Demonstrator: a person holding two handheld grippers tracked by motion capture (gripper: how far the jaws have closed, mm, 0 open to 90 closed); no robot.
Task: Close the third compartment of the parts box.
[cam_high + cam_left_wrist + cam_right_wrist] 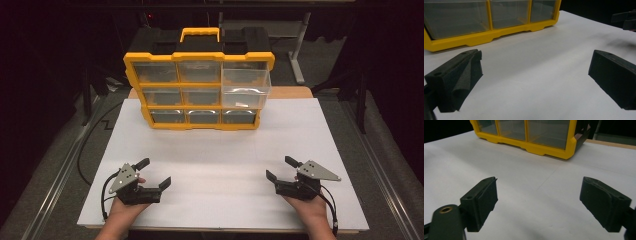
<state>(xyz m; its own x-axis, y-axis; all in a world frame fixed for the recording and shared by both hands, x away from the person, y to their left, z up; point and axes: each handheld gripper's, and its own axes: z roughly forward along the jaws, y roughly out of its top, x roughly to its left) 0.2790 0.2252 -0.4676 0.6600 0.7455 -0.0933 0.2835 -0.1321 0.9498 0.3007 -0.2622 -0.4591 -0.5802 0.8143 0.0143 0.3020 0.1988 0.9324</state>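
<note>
While resting low on the white rectangular surface (225, 165), held one in each hand: left claw (154, 173) near the front left corner, right claw (280, 169) near the front right corner, well apart from each other. Left claw released, jaws spread wide with nothing between them but bare white board, as seen along its own black foam-faced pads (461, 80). Right claw likewise released, jaws apart and gripping nothing, pads (482, 202) clear of any object. Standing upright at the far edge of the surface, well apart from both claws: yellow-framed plastic organizer case (200, 82) with clear drawers in three rows and a yellow carry handle on a black top. Upper right clear drawer (245, 87) pulled forward out of the frame, jutting past its neighbours; remaining drawers flush. Seen from the left gripper view, bottom row of drawers (474, 15) ahead and to the left; from the right gripper view, case corner (570, 147) straight ahead.
</note>
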